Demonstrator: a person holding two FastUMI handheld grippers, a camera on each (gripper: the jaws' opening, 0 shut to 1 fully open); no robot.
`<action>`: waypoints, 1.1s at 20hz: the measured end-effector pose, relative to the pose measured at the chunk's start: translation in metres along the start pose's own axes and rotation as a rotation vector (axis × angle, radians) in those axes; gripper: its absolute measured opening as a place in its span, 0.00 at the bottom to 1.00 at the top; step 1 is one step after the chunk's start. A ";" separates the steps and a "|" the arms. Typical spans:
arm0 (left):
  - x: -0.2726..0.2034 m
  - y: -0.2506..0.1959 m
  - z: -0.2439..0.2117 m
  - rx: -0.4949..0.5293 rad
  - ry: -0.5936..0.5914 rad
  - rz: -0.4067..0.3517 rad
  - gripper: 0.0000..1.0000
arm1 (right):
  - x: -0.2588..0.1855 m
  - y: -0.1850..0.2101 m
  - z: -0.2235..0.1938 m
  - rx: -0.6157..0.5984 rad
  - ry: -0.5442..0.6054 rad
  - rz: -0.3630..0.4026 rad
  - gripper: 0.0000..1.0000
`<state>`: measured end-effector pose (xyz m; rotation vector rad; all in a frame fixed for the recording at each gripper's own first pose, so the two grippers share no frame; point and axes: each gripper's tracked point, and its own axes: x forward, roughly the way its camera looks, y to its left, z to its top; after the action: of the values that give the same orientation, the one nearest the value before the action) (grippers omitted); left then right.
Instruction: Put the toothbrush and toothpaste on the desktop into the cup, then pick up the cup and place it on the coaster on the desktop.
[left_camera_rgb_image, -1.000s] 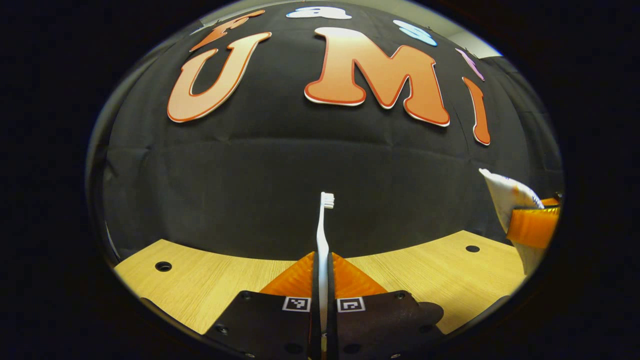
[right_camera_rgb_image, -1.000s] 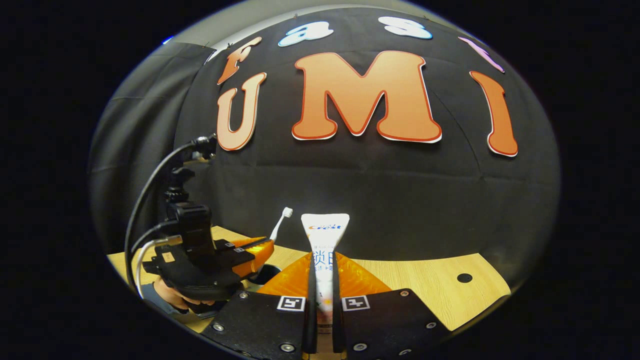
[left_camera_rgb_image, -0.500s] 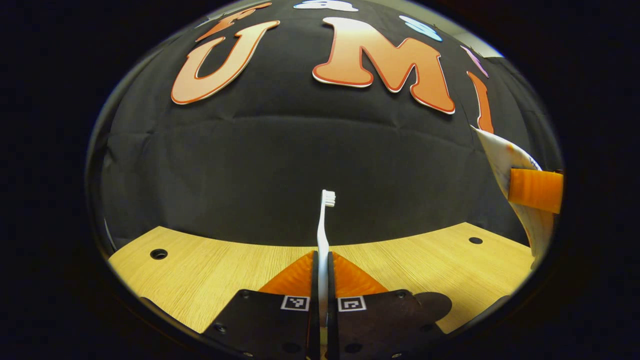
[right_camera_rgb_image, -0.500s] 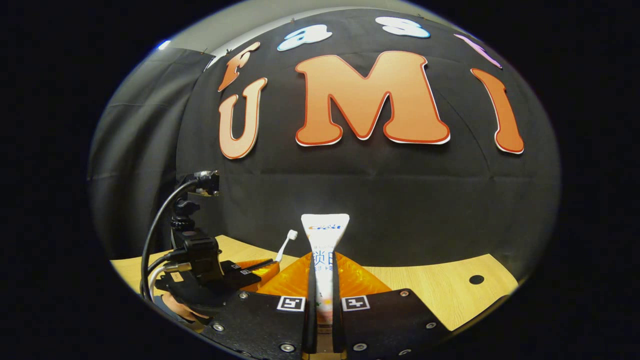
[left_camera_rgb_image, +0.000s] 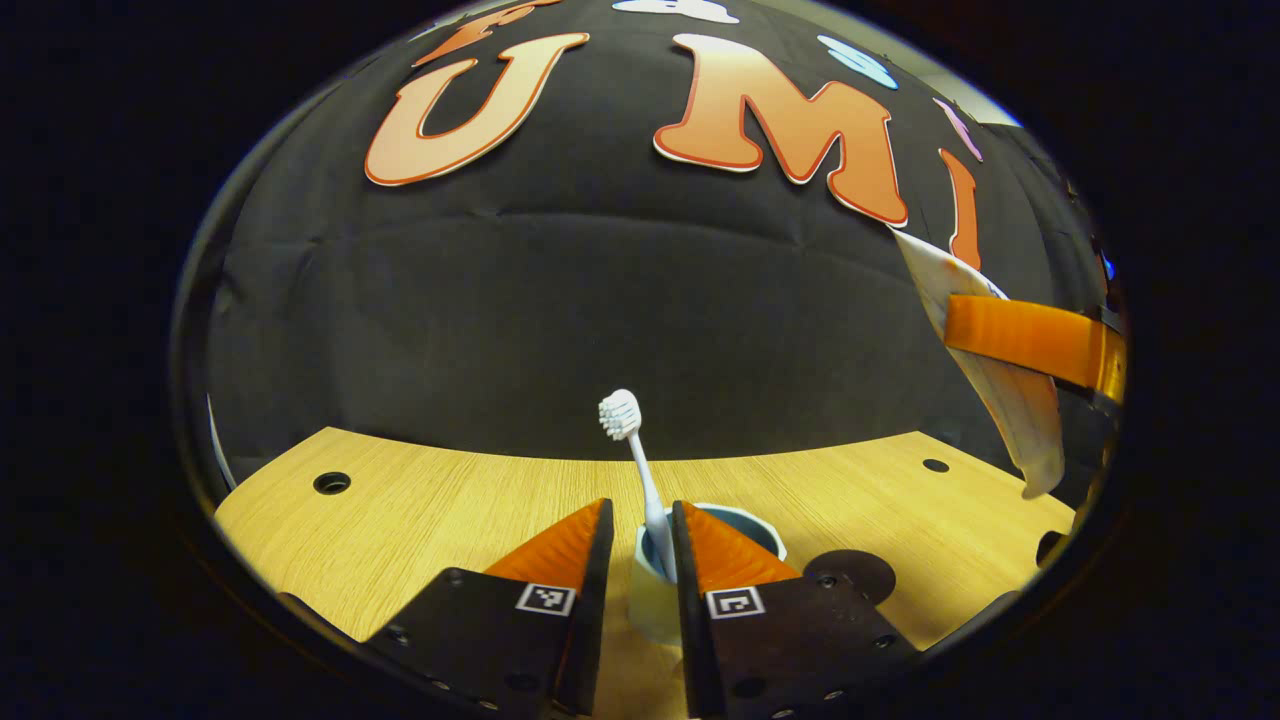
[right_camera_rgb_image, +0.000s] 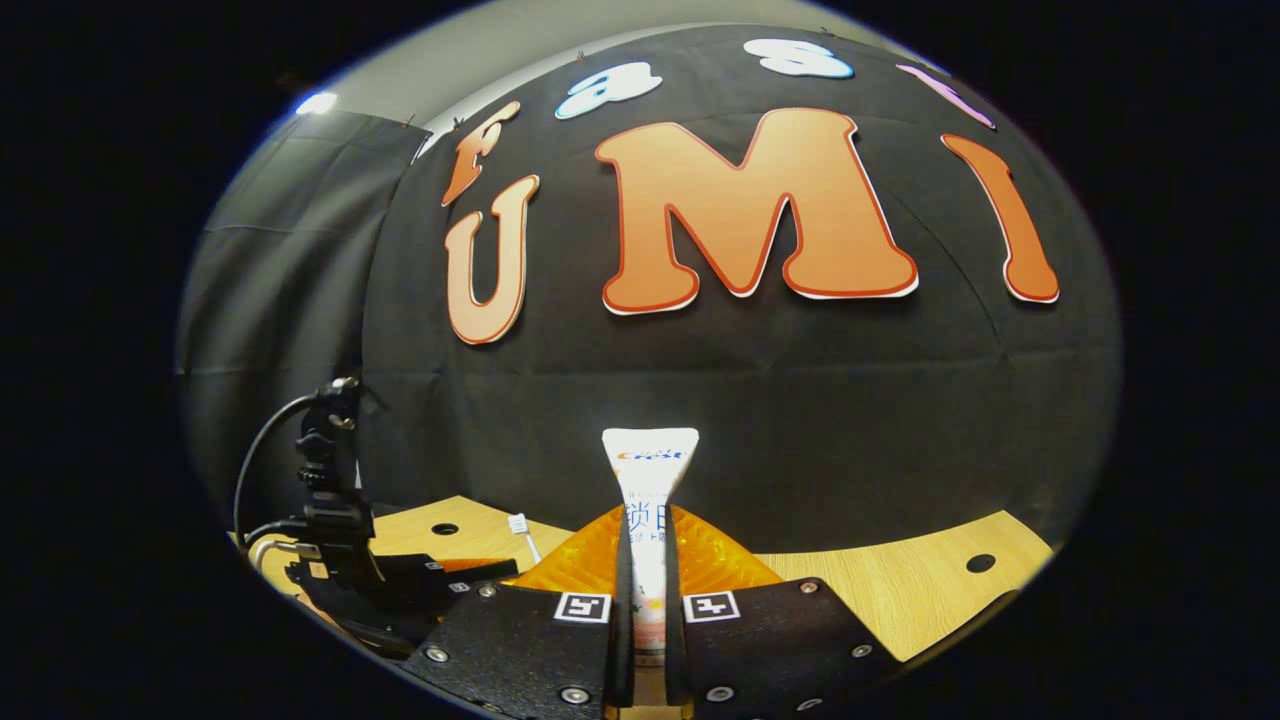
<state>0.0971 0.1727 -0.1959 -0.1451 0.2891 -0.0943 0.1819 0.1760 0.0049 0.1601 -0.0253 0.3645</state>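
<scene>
White toothbrush (left_camera_rgb_image: 640, 470) standing tilted in pale cup (left_camera_rgb_image: 660, 600) at lower centre, left gripper (left_camera_rgb_image: 640, 545) fingers parted around it, right gripper (right_camera_rgb_image: 640, 560) clamped on toothpaste tube (right_camera_rgb_image: 648, 500), dark round coaster (left_camera_rgb_image: 850, 572) on wooden tabletop (left_camera_rgb_image: 420, 510)

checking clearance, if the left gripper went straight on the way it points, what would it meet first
Probably the cup, sitting between the open jaws of the left gripper, with the toothbrush standing in it. Depth is hard to judge.

Matt wood-grain desktop (left_camera_rgb_image: 420, 510), matt black cloth wall (left_camera_rgb_image: 560, 320), smooth plastic toothbrush (left_camera_rgb_image: 640, 470), glossy cup (left_camera_rgb_image: 655, 600).
</scene>
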 end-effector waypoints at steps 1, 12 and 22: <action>-0.005 0.000 0.001 0.007 0.000 -0.011 0.38 | 0.002 0.003 0.001 0.005 -0.009 0.007 0.12; -0.071 0.028 0.007 0.062 0.000 0.008 0.93 | 0.038 0.059 0.022 0.067 -0.091 0.161 0.12; -0.108 0.079 -0.034 0.044 0.047 0.083 0.94 | 0.077 0.080 -0.023 0.117 -0.033 0.184 0.12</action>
<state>-0.0099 0.2583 -0.2102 -0.0867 0.3395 -0.0215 0.2255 0.2808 -0.0013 0.2804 -0.0519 0.5477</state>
